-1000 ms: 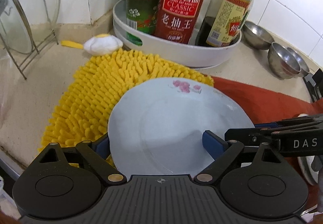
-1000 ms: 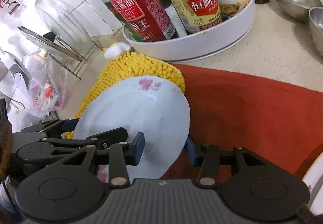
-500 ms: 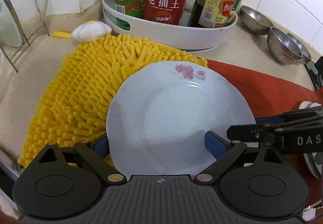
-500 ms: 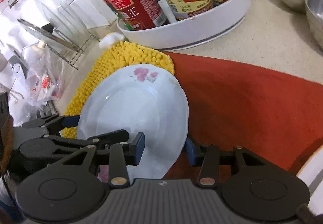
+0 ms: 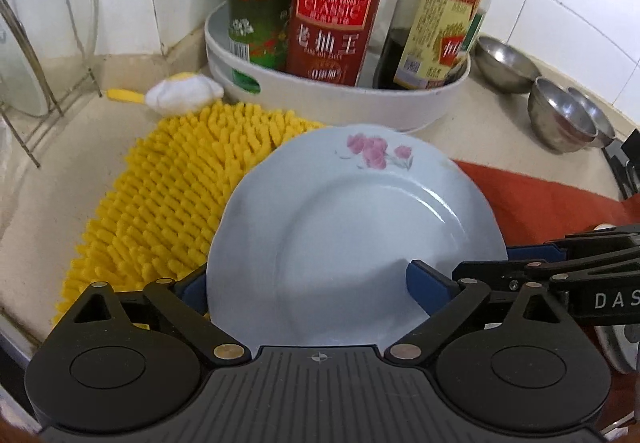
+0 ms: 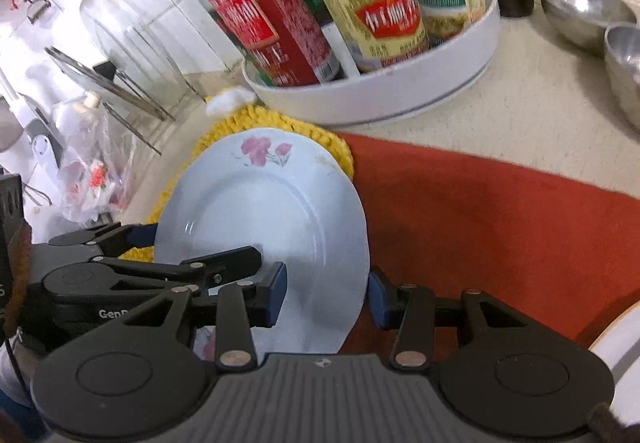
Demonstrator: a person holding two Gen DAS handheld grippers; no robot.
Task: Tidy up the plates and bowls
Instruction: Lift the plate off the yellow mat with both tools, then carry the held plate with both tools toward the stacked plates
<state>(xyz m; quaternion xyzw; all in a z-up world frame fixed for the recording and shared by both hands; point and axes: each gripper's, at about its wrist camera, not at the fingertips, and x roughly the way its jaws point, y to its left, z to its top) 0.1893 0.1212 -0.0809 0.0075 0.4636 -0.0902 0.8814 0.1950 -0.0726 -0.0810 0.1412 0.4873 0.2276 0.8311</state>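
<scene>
Left wrist view: on the red-labelled bottle (image 5: pixel 330 15), "海天酱油" is read in white characters, with "CLASSIC" below it and "老抽王" lower down. On the green-labelled bottle (image 5: pixel 256 3), the yellow characters "普曲" are read; a preceding character is cut off. A barcode is seen on that label, digits illegible. The yellow-labelled bottle (image 5: pixel 436 27) carries small print too blurred to be read. On the black arm of the right tongs (image 5: pixel 532 263), white letters "DAS" are read, cut by the frame edge.

Right wrist view: "GenR" is partly read on the left tongs (image 6: pixel 208 243). Bottle labels here are motion-blurred; nothing is read with confidence.
</scene>
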